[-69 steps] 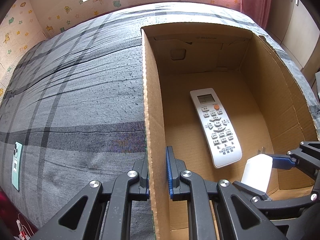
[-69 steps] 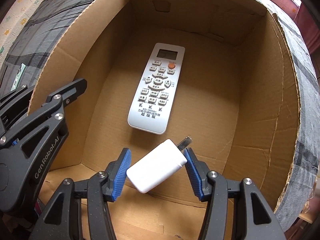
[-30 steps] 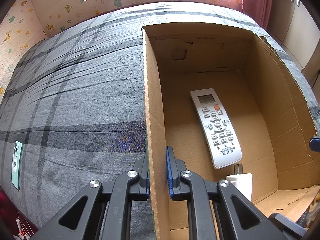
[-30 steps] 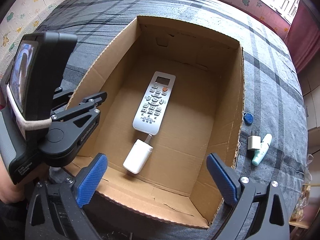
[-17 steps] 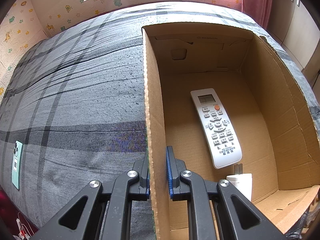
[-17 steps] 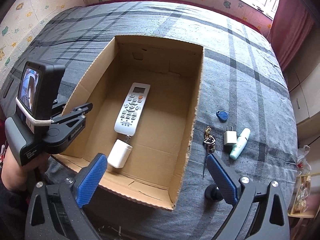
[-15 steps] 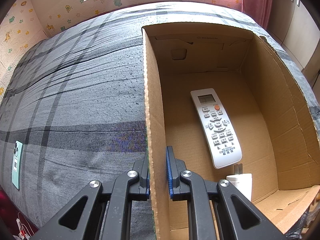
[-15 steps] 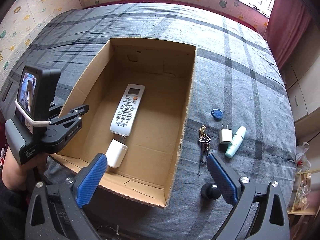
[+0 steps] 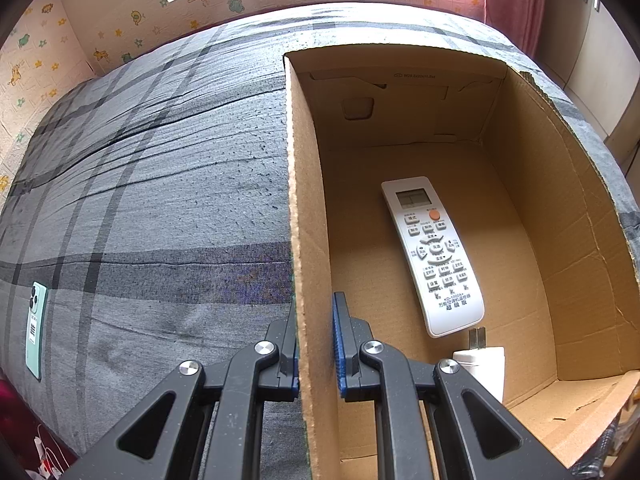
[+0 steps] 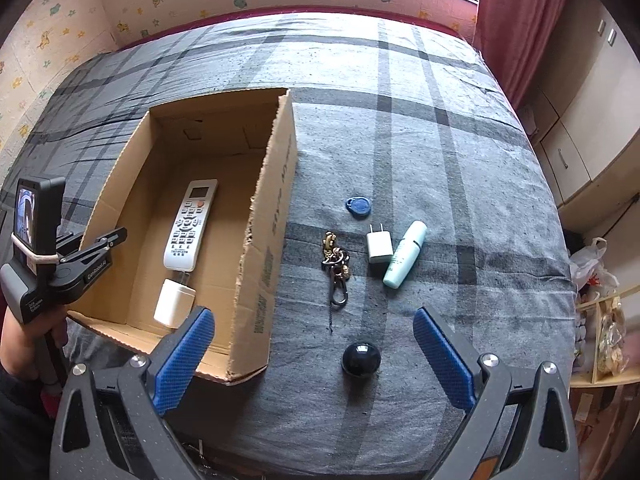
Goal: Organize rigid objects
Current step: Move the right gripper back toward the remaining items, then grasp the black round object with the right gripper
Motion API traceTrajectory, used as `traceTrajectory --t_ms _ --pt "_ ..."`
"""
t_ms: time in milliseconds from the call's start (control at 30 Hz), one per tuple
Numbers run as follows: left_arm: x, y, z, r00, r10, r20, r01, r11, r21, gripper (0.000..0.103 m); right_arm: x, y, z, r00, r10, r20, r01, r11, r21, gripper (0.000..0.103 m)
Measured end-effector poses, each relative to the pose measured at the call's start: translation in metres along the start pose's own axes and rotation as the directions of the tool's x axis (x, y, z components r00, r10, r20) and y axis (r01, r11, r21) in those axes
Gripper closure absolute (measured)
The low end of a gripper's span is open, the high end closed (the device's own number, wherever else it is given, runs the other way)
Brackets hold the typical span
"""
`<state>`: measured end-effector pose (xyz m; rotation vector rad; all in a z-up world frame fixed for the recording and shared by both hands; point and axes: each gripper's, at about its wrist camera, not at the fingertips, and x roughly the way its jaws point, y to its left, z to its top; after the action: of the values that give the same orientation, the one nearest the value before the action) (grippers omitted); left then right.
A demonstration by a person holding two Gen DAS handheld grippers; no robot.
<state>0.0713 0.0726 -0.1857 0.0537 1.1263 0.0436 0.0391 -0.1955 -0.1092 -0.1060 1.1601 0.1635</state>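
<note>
right wrist view: grey plaid bedspread [image 10: 400, 140], cartoon-sticker wallpaper [image 10: 120, 12], red curtain [image 10: 516, 20]; right tool [image 10: 312, 364] spread wide, empty

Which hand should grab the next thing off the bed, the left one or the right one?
The right. Its gripper is open and empty above the loose things on the blanket, with the black ball nearest between its fingers. The left gripper is busy, shut on the cardboard box wall.
</note>
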Motion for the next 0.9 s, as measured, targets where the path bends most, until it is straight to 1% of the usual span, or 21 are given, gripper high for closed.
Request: traceTrajectory --t_ms 167,367,467,900 --pt "0.0 0.001 0.0 1.0 0.002 -0.002 -0.002 1.0 0.001 0.09 0.012 -0.024 -0.013 1.0 -0.011 -0.018 0.012 0.997 0.072 0.001" --pt "0.0 0.0 0.001 1.0 0.002 -0.002 -0.002 1.0 0.0 0.09 0.036 -0.045 -0.029 0.997 -0.046 -0.055 0.052 0.992 0.115 0.001" --pt "0.0 0.001 0.001 1.0 0.002 -0.002 -0.002 1.0 0.0 0.09 0.049 -0.052 -0.035 0.997 -0.039 -0.072 0.049 0.99 0.134 0.001" --pt "0.0 -0.001 0.0 1.0 0.004 -0.002 -0.004 1.0 0.001 0.09 0.099 -0.06 -0.057 0.993 -0.029 -0.117 0.048 0.986 0.16 0.001"
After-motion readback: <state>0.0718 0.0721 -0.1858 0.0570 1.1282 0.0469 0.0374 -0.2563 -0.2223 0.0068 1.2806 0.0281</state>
